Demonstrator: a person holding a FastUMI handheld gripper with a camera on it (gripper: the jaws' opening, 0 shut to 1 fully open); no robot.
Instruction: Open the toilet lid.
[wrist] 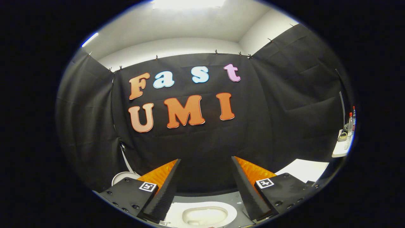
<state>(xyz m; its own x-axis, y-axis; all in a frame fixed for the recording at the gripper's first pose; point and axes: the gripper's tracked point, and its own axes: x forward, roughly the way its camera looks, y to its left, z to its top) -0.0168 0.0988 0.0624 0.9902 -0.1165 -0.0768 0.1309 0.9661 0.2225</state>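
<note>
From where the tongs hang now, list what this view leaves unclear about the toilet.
- Toilet: the seat ring and bowl show between the open tongs; its front is cut off by the view's lower edge.
- Lid: whether it is raised cannot be told; no hinge is visible.
- Round white thing beside the left finger: half hidden by the gripper body, unidentifiable.
- Bottles on the side shelf: too small to identify.

Matt, faintly creased cloth on the booth wall (284, 104) across the middle of the frame. Smooth, glossy ceramic look on the toilet (202, 215) at the bottom centre. Ribbed, matt texture on the inner faces of the spread gripper (205, 163) fingers. Clear, shiny plastic on the bottles (350, 126) at the right.
</note>
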